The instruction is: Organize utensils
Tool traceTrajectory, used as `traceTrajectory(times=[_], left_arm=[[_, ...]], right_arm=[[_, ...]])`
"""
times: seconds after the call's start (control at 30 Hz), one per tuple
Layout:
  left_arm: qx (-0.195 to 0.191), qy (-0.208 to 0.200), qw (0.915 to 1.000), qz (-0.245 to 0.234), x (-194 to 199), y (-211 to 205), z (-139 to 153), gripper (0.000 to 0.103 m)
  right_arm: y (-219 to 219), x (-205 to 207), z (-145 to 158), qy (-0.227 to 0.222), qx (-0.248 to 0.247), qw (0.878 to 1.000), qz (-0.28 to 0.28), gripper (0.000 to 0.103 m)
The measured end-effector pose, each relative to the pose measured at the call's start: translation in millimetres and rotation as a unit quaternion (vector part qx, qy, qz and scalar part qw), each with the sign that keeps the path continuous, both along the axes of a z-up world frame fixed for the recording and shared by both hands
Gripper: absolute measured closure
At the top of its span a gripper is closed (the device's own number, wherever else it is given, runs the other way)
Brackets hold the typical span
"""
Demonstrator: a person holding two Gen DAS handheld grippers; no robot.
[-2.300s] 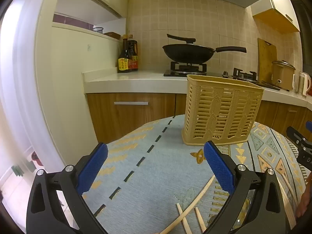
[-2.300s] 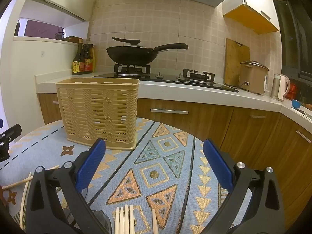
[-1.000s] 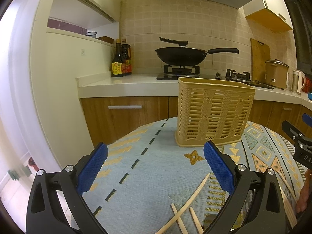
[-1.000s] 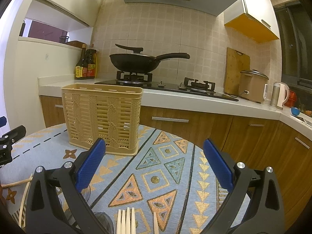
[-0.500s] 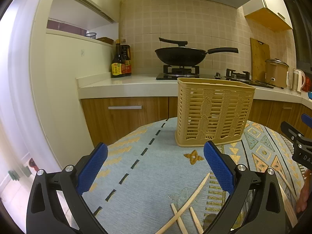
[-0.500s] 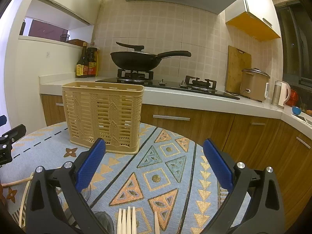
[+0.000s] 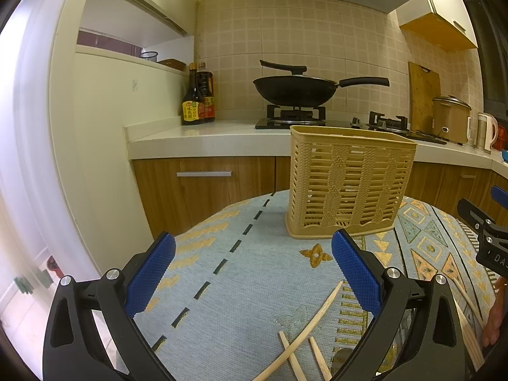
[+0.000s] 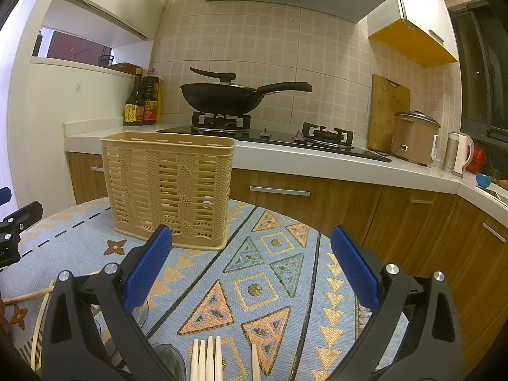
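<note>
A tan slatted utensil basket [image 7: 349, 184] stands upright on the patterned tablecloth, also in the right wrist view [image 8: 168, 190]. Wooden chopsticks [image 7: 304, 327] lie loose on the cloth just below my left gripper [image 7: 254, 273], which is open and empty. Several more chopsticks [image 8: 206, 360] lie side by side at the bottom edge under my right gripper [image 8: 250, 273], also open and empty. Another chopstick [image 8: 39, 314] lies at the left of the right wrist view. Both grippers sit well short of the basket.
The table [image 8: 279, 285] has a blue cloth with triangle patterns. Dark glass objects [image 8: 168, 362] sit partly hidden under the right gripper. Behind are wooden cabinets [image 7: 203, 190], a counter with a wok [image 7: 295, 90], sauce bottles [image 7: 197, 98], a rice cooker [image 8: 412, 138] and kettle [image 8: 458, 152].
Both views have shifted slightly: the basket sits a little lower and nearer the middle than 2.3 s ago. Both grippers stay open and empty; the chopsticks have not moved.
</note>
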State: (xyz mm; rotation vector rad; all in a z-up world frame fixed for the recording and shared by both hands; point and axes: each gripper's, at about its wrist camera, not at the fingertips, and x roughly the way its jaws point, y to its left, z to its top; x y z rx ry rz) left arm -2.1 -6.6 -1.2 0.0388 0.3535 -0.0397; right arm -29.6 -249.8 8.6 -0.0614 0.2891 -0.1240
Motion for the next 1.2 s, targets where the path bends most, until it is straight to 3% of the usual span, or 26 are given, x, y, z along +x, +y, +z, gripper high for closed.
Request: traceTrajectory(times=[0.73, 0.9, 1.0, 1.07, 1.13, 1.2], left_arm=[[0.001, -0.006, 1.0000, -0.002, -6.6, -2.3, -0.4, 0.007], [-0.033, 0.007, 0.9991, -0.025, -1.5, 6.8, -0.1, 0.007], [-0.049, 0.059, 0.9962, -0.041, 5.1, 18.7, 0.9, 0.008], [-0.057, 0.105, 0.9916, -0.051, 7.3, 27.7, 3.4, 0.013], [-0.065, 0.162, 0.9816, -0.078, 6.2, 33.9, 3.3, 0.020], [-0.062, 0.211, 0.9705, -0.100, 2.3, 34.0, -1.0, 0.022]], right_arm=[[-3.0, 1.3, -1.8, 0.004, 0.005, 1.000, -0.019, 0.008], [-19.1, 4.6, -0.3, 0.017, 0.037, 0.998, -0.050, 0.008], [-27.6, 7.7, 6.9, 0.053, 0.043, 0.996, -0.063, 0.008], [-28.9, 8.3, 11.7, 0.081, 0.040, 0.995, -0.043, 0.008], [-29.0, 9.3, 15.3, 0.129, 0.039, 0.991, -0.023, 0.008], [-28.1, 11.0, 12.0, 0.183, 0.044, 0.982, 0.002, 0.011]])
